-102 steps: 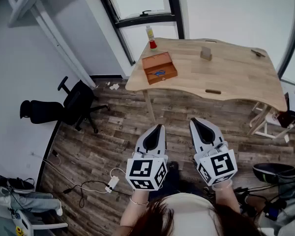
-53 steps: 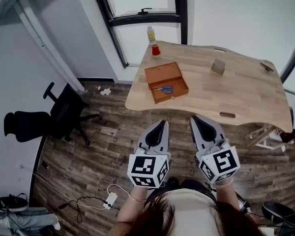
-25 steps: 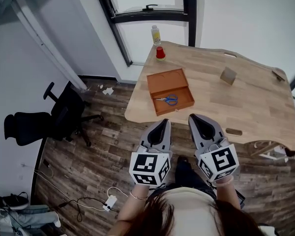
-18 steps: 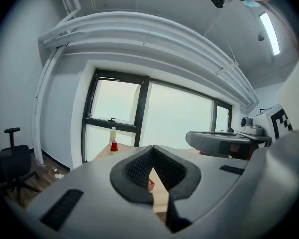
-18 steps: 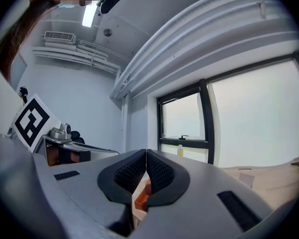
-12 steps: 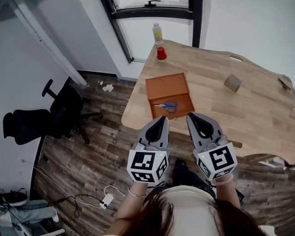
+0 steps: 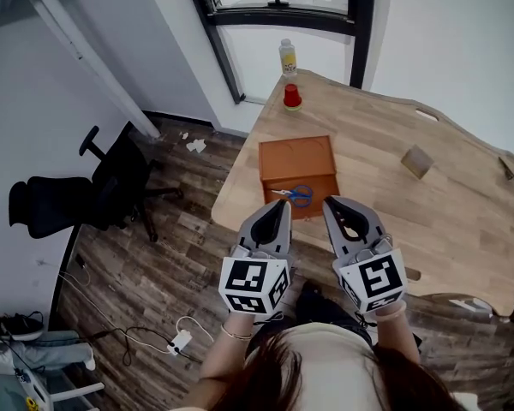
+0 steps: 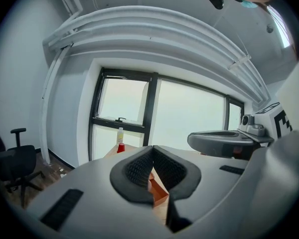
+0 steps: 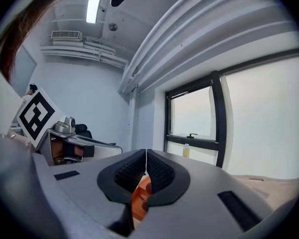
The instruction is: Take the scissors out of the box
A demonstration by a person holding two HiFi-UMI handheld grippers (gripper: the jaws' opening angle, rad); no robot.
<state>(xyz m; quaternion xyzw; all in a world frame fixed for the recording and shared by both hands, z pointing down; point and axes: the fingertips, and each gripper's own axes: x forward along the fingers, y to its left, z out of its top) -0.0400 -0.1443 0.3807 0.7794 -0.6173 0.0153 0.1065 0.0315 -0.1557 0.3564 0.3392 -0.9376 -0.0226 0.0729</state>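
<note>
Two grippers sit side by side at the near edge of the table [image 7: 428, 221], and both are empty. The left gripper [image 7: 278, 208] has its jaws pressed together at the tips, and so does the right gripper [image 7: 332, 205]. Each gripper view shows only a sliver of orange box behind the closed pads.

The scissors [image 7: 295, 194] have not been lifted. They lie flat on the floor of the box [image 7: 296, 154], at its near end, close against the near wall. From your tongs they are at 12 o'clock, just beyond the tips and roughly between them.

Their long axis runs from 9 to 3 o'clock, across your line of reach. The blades point to 9 o'clock, towards the left gripper. The blue handles lie at the 3 o'clock end, towards the right gripper.

Neither hand looks clearly nearer. I judge the right one better placed for the handles, the thicker part to pinch.

You will need to spread that gripper's jaws before you go down. Come in over the near wall rather than through it. The jaws should straddle the scissors across their length, one at 12 o'clock and one at 6.
</note>
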